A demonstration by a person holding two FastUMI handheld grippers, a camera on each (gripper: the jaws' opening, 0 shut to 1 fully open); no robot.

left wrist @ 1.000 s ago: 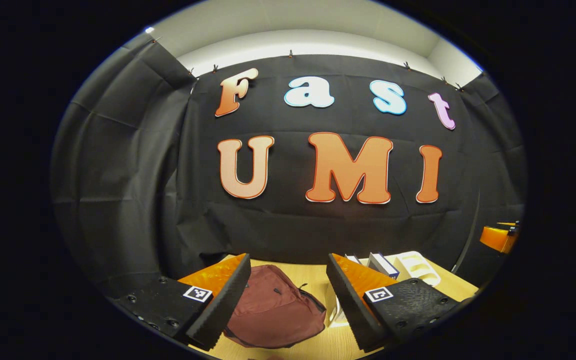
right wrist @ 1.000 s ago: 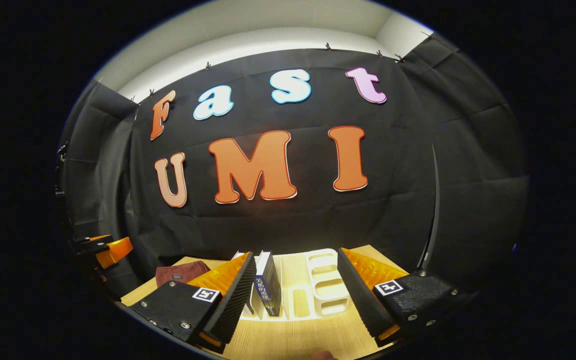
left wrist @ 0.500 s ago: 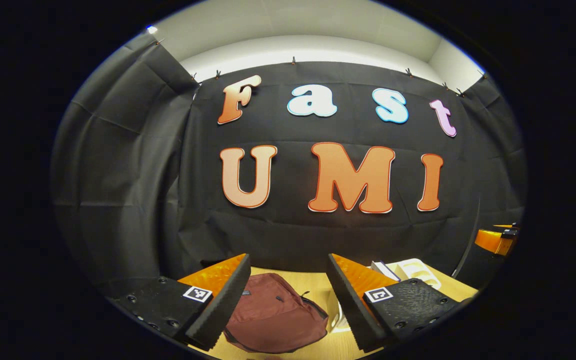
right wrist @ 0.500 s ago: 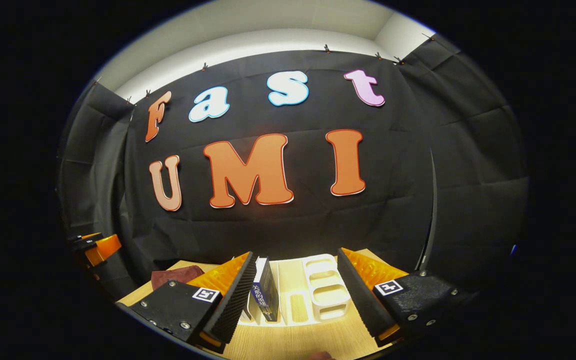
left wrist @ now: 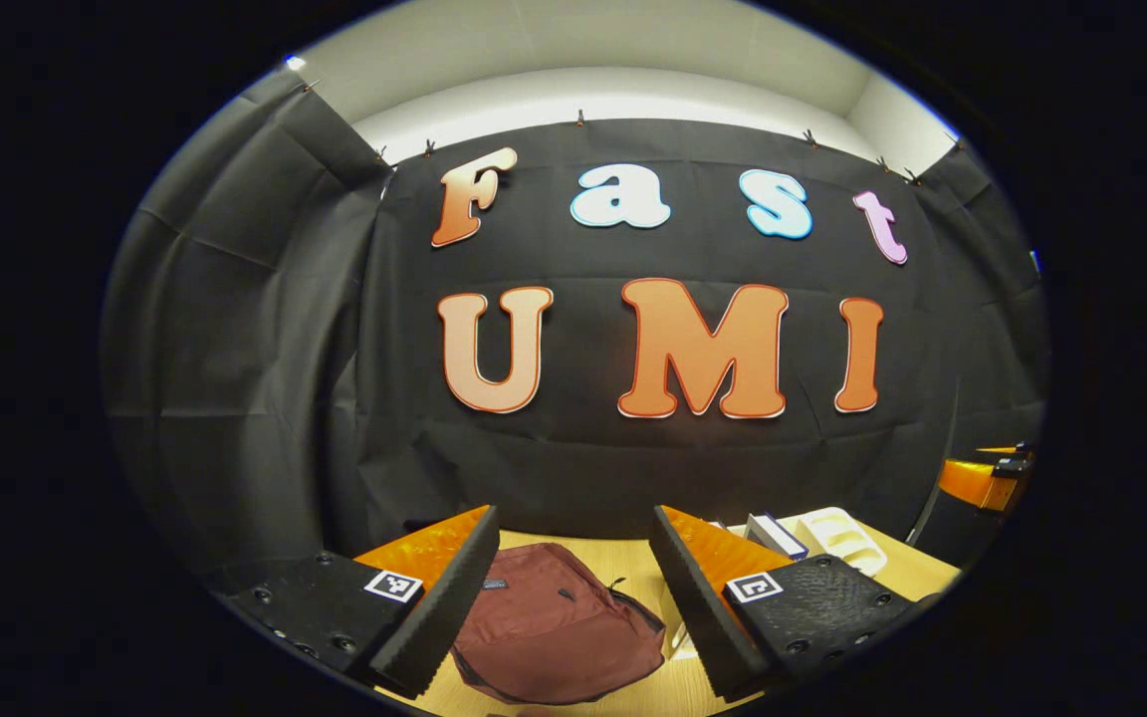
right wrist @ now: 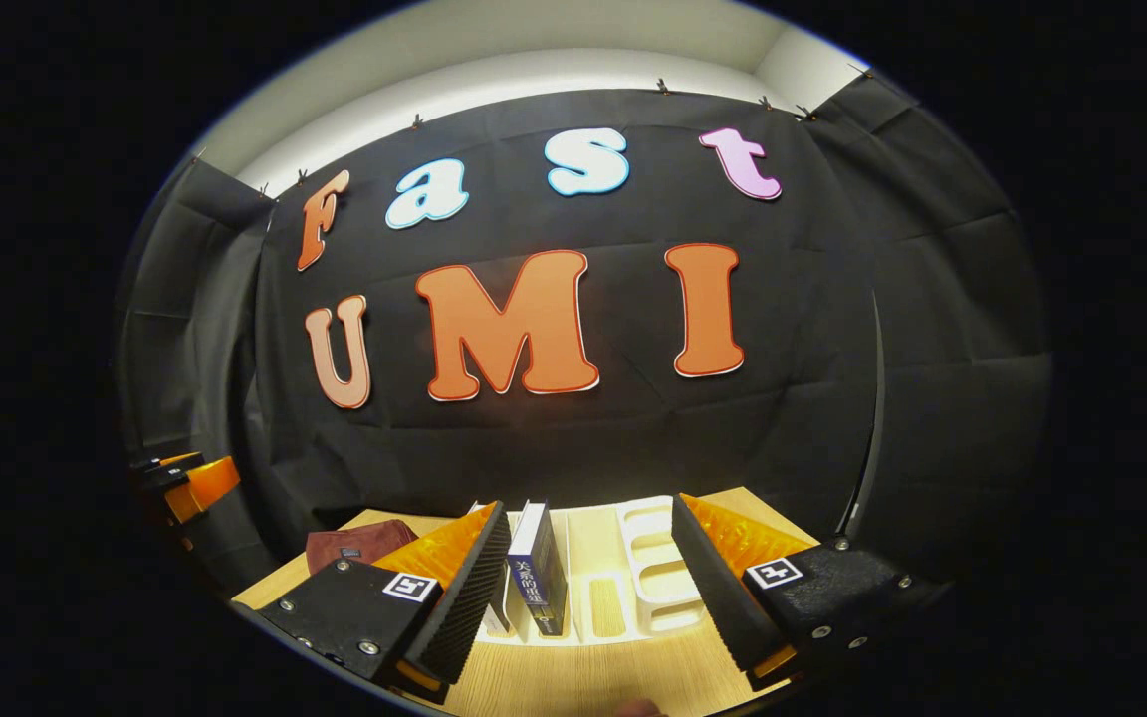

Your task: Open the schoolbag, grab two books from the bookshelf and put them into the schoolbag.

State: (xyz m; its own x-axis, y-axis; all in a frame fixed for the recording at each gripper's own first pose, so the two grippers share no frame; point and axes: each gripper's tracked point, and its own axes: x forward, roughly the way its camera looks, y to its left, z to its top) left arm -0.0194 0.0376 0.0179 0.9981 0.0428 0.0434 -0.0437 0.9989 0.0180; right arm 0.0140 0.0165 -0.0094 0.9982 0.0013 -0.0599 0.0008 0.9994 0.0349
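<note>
I saw the right gripper (right wrist: pixel 588 573) held above the near edge of the wooden bench (right wrist: pixel 583 677), its fingers spread wide with nothing between them. Past the gap, a white bookshelf (right wrist: pixel 648 578) sat toward the bench's far edge. A dark blue book (right wrist: pixel 537 568) stood upright in it, spine facing me, and a second book (right wrist: pixel 496 607) beside it was mostly hidden behind my left finger. The slots on the rack's right side were vacant. The maroon schoolbag (right wrist: pixel 354 545) lay near the far left corner. The left gripper (right wrist: pixel 185 485) hung beyond the bench's left edge; I could not judge its jaws.
</note>
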